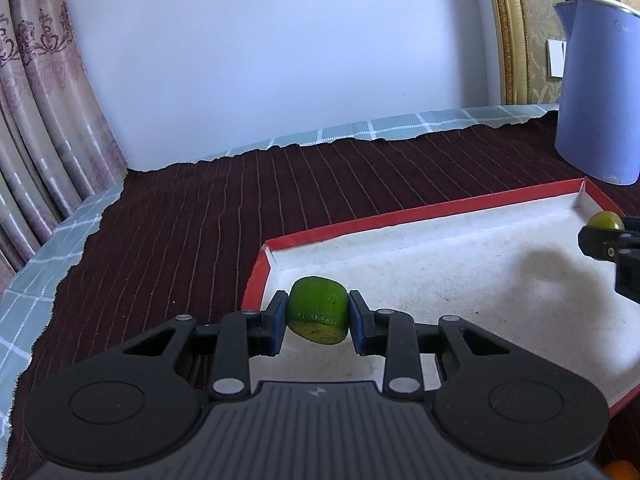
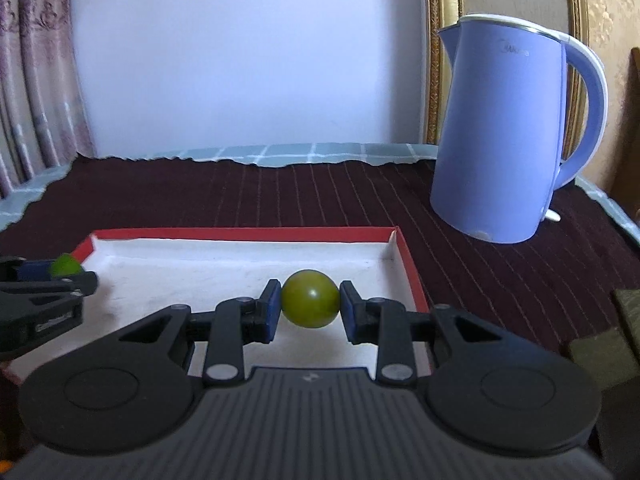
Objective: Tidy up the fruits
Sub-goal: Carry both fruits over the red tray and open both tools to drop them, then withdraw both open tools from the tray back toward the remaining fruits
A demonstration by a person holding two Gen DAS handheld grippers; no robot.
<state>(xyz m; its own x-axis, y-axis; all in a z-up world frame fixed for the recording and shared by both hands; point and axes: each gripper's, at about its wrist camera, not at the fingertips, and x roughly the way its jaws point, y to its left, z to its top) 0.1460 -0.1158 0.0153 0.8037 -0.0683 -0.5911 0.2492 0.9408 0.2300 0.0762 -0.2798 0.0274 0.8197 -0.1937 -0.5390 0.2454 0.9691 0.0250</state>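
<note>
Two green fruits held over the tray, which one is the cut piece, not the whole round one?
The cut fruit in the left gripper: squat, flat yellowish cut face. The right gripper holds a smooth olive-green round fruit, uncut.

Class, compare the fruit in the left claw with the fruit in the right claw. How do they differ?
The left claw holds a bright green, rough-skinned cut fruit piece with a flat face. The right claw holds a smooth, whole, olive-green round fruit. Both are clamped over the red-rimmed tray.

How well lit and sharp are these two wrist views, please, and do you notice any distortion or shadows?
Left wrist: soft daylight, sharp centre, table edge bowed by fisheye, blurry shadow on the tray. Right wrist: similar light, kettle crisp, left tongs at the edge blurred.
</note>
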